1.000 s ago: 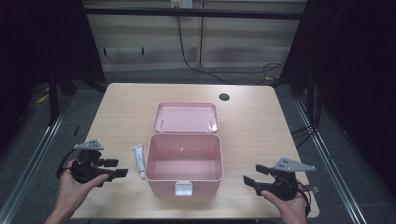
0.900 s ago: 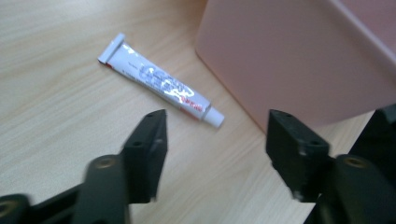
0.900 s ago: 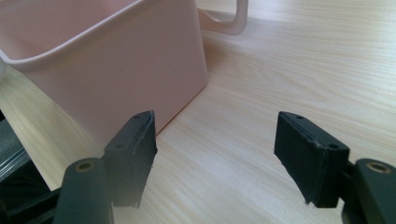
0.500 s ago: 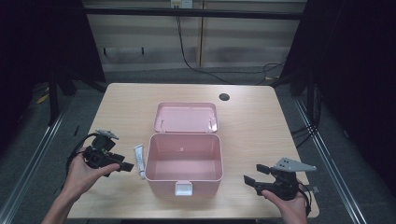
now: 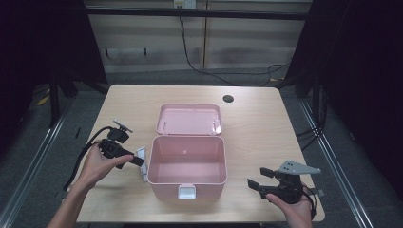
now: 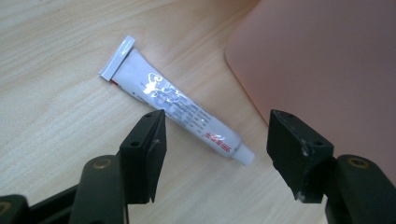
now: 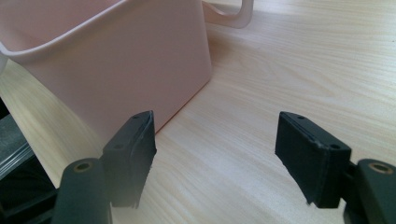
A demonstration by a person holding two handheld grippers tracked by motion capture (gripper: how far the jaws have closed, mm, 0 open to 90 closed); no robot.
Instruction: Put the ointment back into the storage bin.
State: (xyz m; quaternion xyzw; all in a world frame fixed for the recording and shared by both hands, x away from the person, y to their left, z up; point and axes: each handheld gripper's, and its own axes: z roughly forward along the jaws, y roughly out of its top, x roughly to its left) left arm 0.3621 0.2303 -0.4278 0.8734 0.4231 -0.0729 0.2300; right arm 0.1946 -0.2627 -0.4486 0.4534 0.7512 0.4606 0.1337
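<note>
Left gripper (image 6: 212, 154), jaws just widening and empty, hovered over the tube (image 6: 175, 105) at frame centre; next, closing on it.

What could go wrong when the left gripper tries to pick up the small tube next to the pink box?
The tube lies flat and close to the pink box, so a jaw of the open left gripper may bump the wall. The tube lies slanted across the jaws; they might catch only its cap end and let it slip.

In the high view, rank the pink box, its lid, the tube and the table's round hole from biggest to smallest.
1. Box
2. Lid, close behind, though it lies farther from the camera
3. Tube, partly hidden by the left tool
4. Hole
</note>
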